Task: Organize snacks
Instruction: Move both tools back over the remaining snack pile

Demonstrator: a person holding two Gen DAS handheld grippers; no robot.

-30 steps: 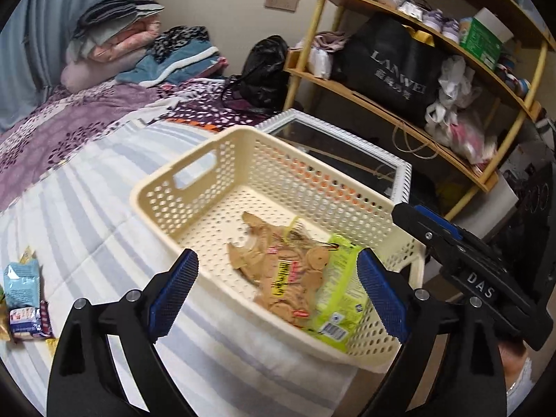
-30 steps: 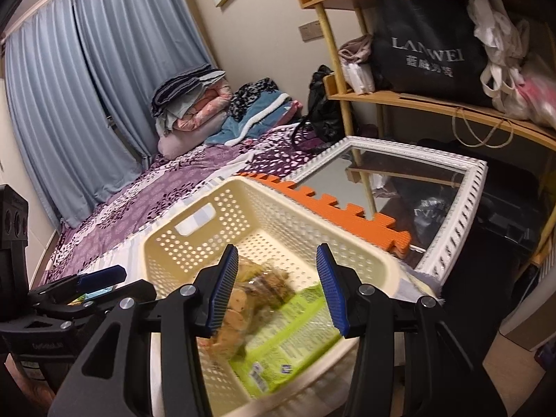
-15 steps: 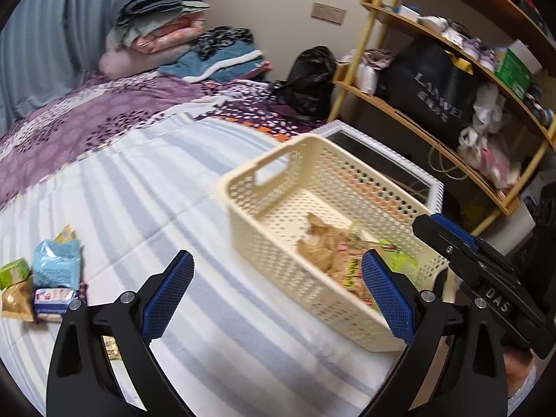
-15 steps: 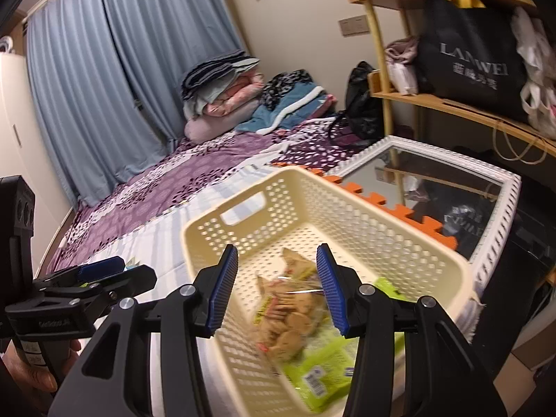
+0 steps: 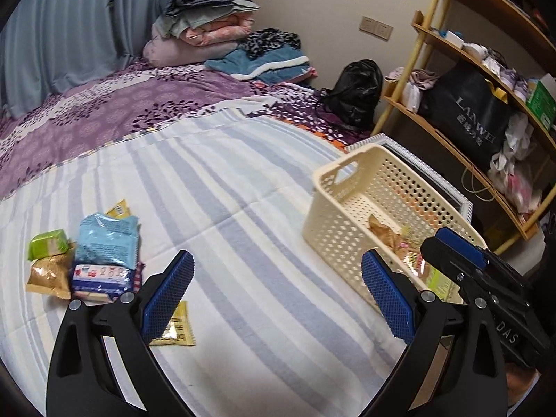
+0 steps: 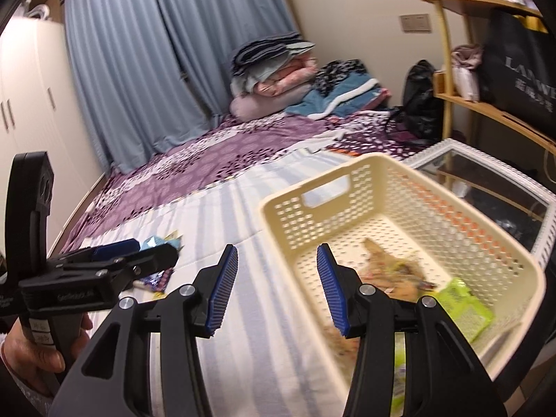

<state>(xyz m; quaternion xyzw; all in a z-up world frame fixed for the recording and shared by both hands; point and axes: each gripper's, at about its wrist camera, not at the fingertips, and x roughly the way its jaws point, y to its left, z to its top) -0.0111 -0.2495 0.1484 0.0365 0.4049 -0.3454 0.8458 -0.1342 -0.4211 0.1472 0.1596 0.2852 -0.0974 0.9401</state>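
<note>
A cream perforated basket (image 5: 347, 163) (image 6: 312, 187) stands on the striped bedsheet near the bed's right edge. Inside it lie a bag of brown cookies (image 5: 385, 234) (image 6: 385, 260) and a green packet (image 6: 465, 309). A pile of loose snacks lies at the left: a light blue packet (image 5: 107, 239), a green one (image 5: 47, 243), a golden-brown one (image 5: 50, 274). A yellow packet (image 5: 177, 326) lies behind the left finger. My left gripper (image 5: 276, 260) hangs wide open over bare sheet between pile and basket, holding nothing. My right gripper (image 6: 277, 253) is narrowly open and empty, beside the basket's near-left wall.
A white-framed mirror (image 5: 434, 173) lies beyond the basket at the bed's edge. Wooden shelves (image 5: 451, 146) with bags stand on the right. Folded bedding (image 5: 208, 24) and a black bag (image 5: 358, 87) sit at the far end. A hand (image 6: 34, 351) grips the left tool.
Both grippers have swung left, away from above the basket and out over the sheet. The snack pile has come further into the left wrist view. The left jaws stand slightly wider.
</note>
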